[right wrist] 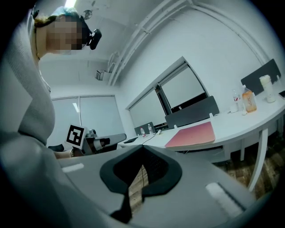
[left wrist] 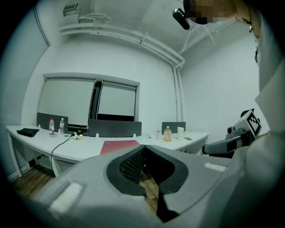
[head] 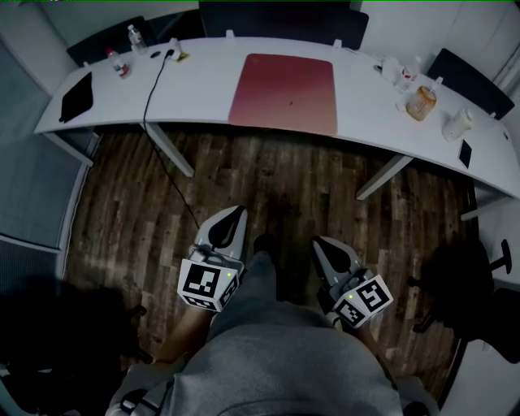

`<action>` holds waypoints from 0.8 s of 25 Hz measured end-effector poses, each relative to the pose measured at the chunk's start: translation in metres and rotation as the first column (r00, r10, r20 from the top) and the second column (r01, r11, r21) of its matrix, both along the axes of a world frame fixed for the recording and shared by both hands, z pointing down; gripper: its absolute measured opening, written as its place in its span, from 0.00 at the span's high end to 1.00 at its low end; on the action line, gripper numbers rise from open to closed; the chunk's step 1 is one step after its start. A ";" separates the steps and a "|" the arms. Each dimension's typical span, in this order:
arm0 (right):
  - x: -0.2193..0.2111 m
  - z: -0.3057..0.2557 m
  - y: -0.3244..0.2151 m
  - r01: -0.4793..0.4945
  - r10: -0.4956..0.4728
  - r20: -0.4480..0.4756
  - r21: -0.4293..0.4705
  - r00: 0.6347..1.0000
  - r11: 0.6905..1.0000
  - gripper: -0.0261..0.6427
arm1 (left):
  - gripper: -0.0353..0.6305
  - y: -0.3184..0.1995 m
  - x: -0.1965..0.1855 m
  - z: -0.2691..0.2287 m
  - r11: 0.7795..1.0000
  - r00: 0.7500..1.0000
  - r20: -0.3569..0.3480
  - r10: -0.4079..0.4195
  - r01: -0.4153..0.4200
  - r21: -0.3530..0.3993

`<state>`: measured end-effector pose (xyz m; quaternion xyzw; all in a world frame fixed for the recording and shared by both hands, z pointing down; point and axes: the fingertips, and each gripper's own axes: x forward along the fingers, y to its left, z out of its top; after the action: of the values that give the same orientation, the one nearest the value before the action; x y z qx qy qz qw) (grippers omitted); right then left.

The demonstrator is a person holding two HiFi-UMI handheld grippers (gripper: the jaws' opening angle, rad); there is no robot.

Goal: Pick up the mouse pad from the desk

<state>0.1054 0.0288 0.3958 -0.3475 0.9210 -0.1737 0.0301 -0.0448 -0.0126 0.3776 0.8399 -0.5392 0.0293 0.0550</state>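
Note:
A red mouse pad [head: 284,92] lies flat in the middle of the long white desk [head: 203,93], well ahead of me; it also shows as a red mouse pad [left wrist: 119,145] and a red mouse pad [right wrist: 191,135] in the gripper views. My left gripper [head: 236,213] and my right gripper [head: 318,242] are held close to my body over the wooden floor, far short of the desk. Both point level at the desk. Each pair of jaws is shut with nothing between them.
On the desk stand bottles [head: 136,36] and a black pad [head: 75,96] at the left, a black cable [head: 153,85] trailing to the floor, and an orange bottle [head: 421,102] with cups at the right. Dark chairs [head: 280,20] stand behind it; an office chair [head: 467,280] is at my right.

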 end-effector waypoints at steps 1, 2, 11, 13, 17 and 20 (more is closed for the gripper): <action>0.002 0.000 -0.008 -0.004 0.004 0.000 -0.002 1.000 1.000 0.96 | 0.95 -0.008 0.001 -0.003 1.000 1.000 -0.002 0.004 -0.004 0.007; 0.003 -0.001 -0.016 -0.008 0.008 0.000 0.001 1.000 1.000 0.96 | 0.95 -0.016 0.002 -0.005 1.000 1.000 -0.001 0.008 -0.008 0.015; -0.010 -0.003 -0.085 -0.039 0.040 -0.028 0.029 0.999 0.999 0.96 | 0.95 -0.090 -0.012 -0.001 0.999 0.999 0.005 0.032 -0.032 0.013; -0.011 -0.005 -0.102 -0.051 0.052 -0.028 0.033 0.998 0.998 0.96 | 0.95 -0.107 -0.016 -0.004 0.999 0.999 0.000 0.032 -0.032 0.012; -0.018 -0.011 -0.131 -0.065 0.066 -0.027 0.038 0.997 0.997 0.96 | 0.95 -0.135 -0.021 -0.008 0.999 0.999 -0.004 0.049 -0.049 0.018; -0.025 -0.014 -0.148 -0.073 0.074 -0.026 0.040 0.997 0.997 0.96 | 0.95 -0.150 -0.025 -0.010 0.998 0.998 -0.006 0.064 -0.064 0.017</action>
<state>0.0802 -0.1188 0.3816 -0.3828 0.9112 -0.1495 0.0304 -0.0700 -0.1625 0.3679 0.8573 -0.5120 0.0240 0.0489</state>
